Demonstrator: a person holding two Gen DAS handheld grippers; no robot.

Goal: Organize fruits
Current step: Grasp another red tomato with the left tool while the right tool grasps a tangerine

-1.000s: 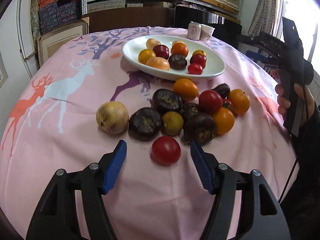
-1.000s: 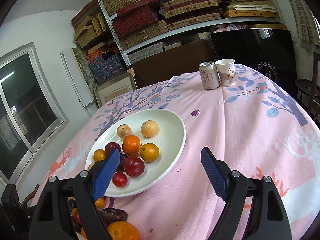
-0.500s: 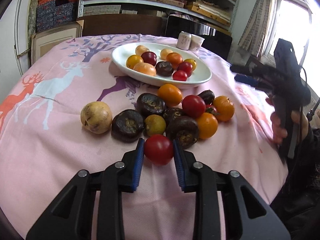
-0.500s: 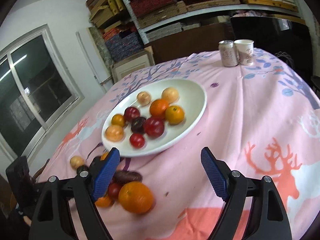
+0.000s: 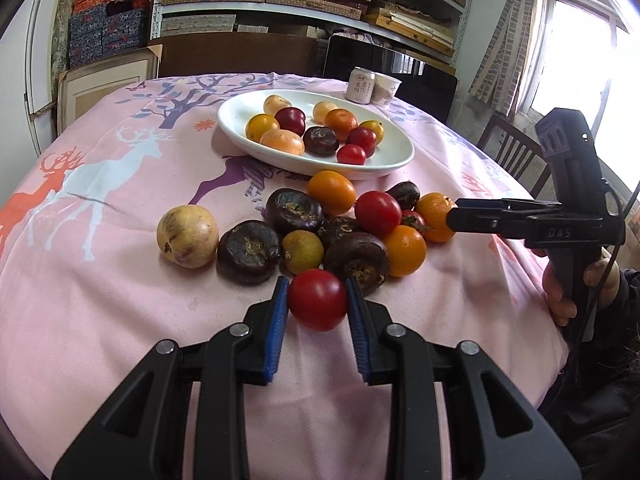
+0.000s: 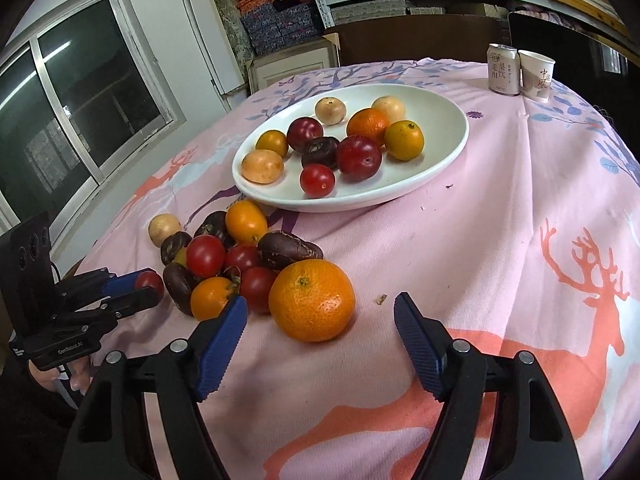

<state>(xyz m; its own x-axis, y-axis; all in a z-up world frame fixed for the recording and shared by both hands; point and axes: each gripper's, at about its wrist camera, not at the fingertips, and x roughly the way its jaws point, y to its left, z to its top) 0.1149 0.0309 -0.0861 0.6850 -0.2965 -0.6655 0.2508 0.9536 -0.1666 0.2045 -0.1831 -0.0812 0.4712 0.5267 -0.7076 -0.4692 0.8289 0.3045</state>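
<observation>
Holding 1 red tomato (image 5: 318, 299) in left tool (image 5: 317, 304); 9 fruits on plate (image 5: 394, 160)

1. A round table draped in a pink cotton cloth printed with deer and trees (image 6: 520, 216) fills the foreground.
2. Behind it, white metal shelving (image 5: 280, 8) is stacked with flat woven-patterned boxes in tan, red and blue.
3. A brown cardboard box with an open flap (image 5: 108, 80) stands against the white wall.
4. A dark sliding window with a pale frame (image 6: 80, 96) reflects a strip light.
5. A bright daylight window (image 5: 580, 52) with a patterned curtain (image 5: 496, 52) glares white.
6. A dark wooden slatted chair (image 5: 516, 156) stands beside the table.
</observation>
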